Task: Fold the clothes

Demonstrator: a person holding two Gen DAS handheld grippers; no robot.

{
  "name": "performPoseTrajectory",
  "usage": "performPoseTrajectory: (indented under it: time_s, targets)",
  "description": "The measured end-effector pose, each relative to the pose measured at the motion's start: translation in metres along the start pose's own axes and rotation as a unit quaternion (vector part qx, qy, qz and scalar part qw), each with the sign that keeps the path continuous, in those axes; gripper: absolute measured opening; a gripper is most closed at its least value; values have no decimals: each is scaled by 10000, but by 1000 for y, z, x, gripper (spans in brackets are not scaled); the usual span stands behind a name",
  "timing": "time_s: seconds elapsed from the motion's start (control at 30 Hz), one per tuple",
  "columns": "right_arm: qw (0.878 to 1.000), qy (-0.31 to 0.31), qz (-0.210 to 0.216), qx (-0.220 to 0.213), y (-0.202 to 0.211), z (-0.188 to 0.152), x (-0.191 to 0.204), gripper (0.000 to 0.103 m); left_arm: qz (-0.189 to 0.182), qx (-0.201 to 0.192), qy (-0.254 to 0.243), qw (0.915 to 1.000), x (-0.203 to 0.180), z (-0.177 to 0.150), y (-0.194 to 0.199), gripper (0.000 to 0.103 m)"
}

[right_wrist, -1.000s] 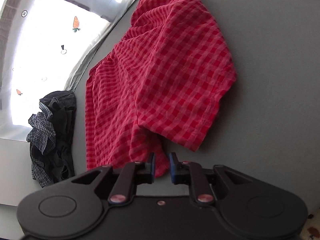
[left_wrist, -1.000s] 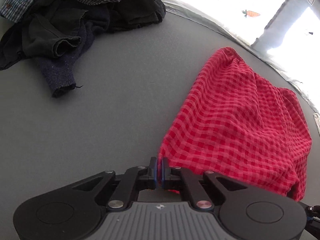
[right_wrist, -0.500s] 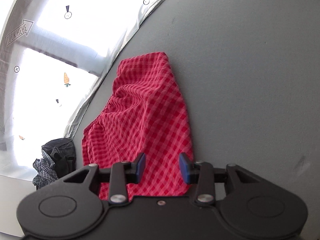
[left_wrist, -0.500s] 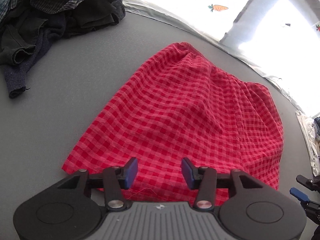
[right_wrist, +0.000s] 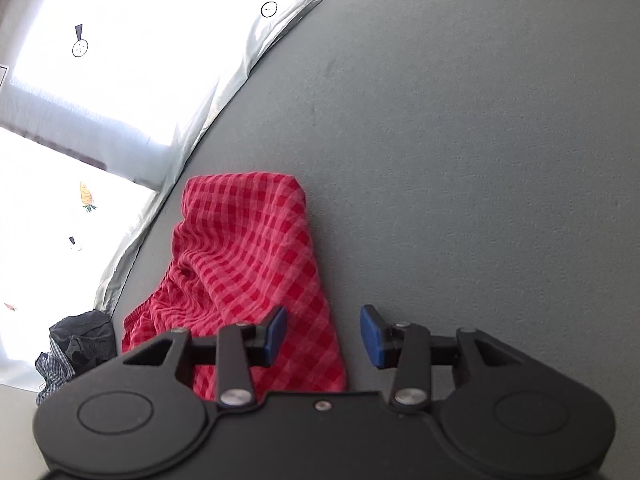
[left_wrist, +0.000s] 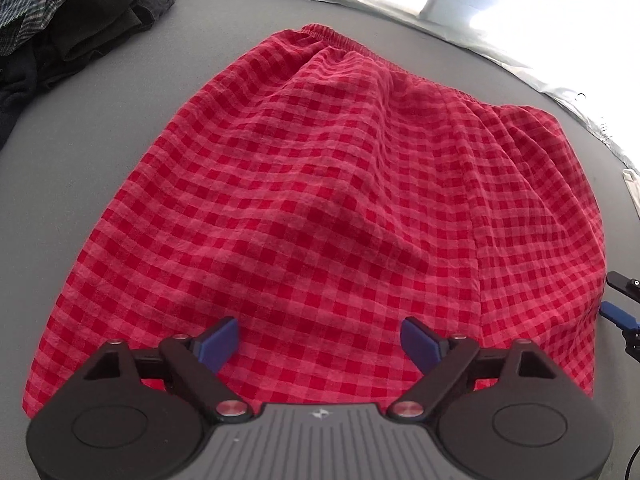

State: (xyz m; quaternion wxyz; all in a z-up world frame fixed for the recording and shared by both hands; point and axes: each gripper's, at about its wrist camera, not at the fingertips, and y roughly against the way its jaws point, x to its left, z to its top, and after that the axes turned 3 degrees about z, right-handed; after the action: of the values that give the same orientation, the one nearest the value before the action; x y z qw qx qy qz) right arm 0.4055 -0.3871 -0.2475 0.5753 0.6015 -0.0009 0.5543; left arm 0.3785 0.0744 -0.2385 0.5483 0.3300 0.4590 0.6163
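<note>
Red checked shorts (left_wrist: 320, 200) lie spread on the grey table, elastic waistband at the far side. My left gripper (left_wrist: 320, 342) hovers over their near hem, its jaws opening wide, the blue pads clear of the cloth. In the right wrist view the same shorts (right_wrist: 248, 256) lie folded over, left of centre. My right gripper (right_wrist: 323, 334) stands above their right edge with its jaws opening, nothing pinched between the pads. Its tip (left_wrist: 618, 312) shows at the right edge of the left wrist view.
A heap of dark and blue-checked clothes (left_wrist: 60, 20) sits at the far left of the grey table (right_wrist: 480, 160), and shows small (right_wrist: 72, 348) in the right wrist view. A bright white sheet with carrot prints (right_wrist: 86, 196) lies past the table's edge.
Both grippers let go of the shorts and opened. The shorts, held up before, now lie flat on the table. Both grippers moved across and lower over the cloth.
</note>
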Motion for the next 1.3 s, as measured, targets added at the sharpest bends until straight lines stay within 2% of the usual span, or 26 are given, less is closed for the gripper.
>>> performPoseTrajectory:
  time_s: [0.03, 0.1, 0.13, 0.17, 0.2, 0.27, 0.33, 0.5, 0.6, 0.67, 0.73, 0.8, 0.9, 0.97, 1.13, 1.23, 1.3]
  targets:
    - [10000, 21, 43, -2, -2, 1, 1, 52, 53, 2, -113, 9999, -4, -1, -1, 94]
    - [9996, 287, 3, 22, -5, 1, 6, 51, 170, 9, -305, 9994, -12, -2, -1, 96]
    - [9993, 381, -26, 28, -6, 1, 9, 45, 199, 21, -355, 9992, -14, -2, -2, 97]
    - [9992, 397, -13, 82, -9, 2, 9, 28, 221, 34, -392, 9990, -15, -1, -3, 98]
    - [9993, 333, 26, 166, -12, 2, 7, 21, 225, 48, -376, 9990, -16, -1, -4, 99]
    - [9996, 56, 199, 214, -19, 3, 4, 13, 187, 62, -295, 9994, -13, 1, -4, 99]
    - [9986, -89, 486, 210, -19, 3, 5, 10, 105, 62, -166, 9998, -9, 1, -2, 99]
    - [9887, -550, 1379, 224, -17, 3, 16, 8, -46, 72, 295, 9995, 5, -2, 4, 99]
    - [9838, -155, 1719, 490, -28, 0, 47, 8, -43, 73, 466, 9989, 11, -3, 6, 99]
    - [9781, 150, 1900, 839, -45, -6, 69, 8, -45, 67, 524, 9986, 13, -3, 6, 99]
    - [9714, 551, 1933, 1267, -65, -19, 92, 7, -42, 57, 530, 9986, 14, -4, 7, 99]
    - [9639, 1007, 1739, 1746, -84, -38, 108, 7, -45, 39, 537, 9985, 15, -4, 7, 99]
    - [9522, 1528, 1523, 2163, -91, -59, 119, 11, -63, 6, 567, 9984, 18, -6, 7, 99]
    - [9526, 1600, 1607, 2026, -77, -59, 119, 19, -78, -4, 608, 9981, 20, -6, 7, 100]
    - [9731, 1197, 1746, 911, -21, -30, 92, 26, -4, 26, 529, 9986, 15, -5, 4, 103]
    - [9850, 879, 1462, 252, 1, -13, 66, 29, 159, 61, 310, 9994, 8, -5, 1, 103]
    - [9911, 773, 1079, 111, 1, -10, 52, 31, 283, 98, 144, 9994, 3, -5, -1, 103]
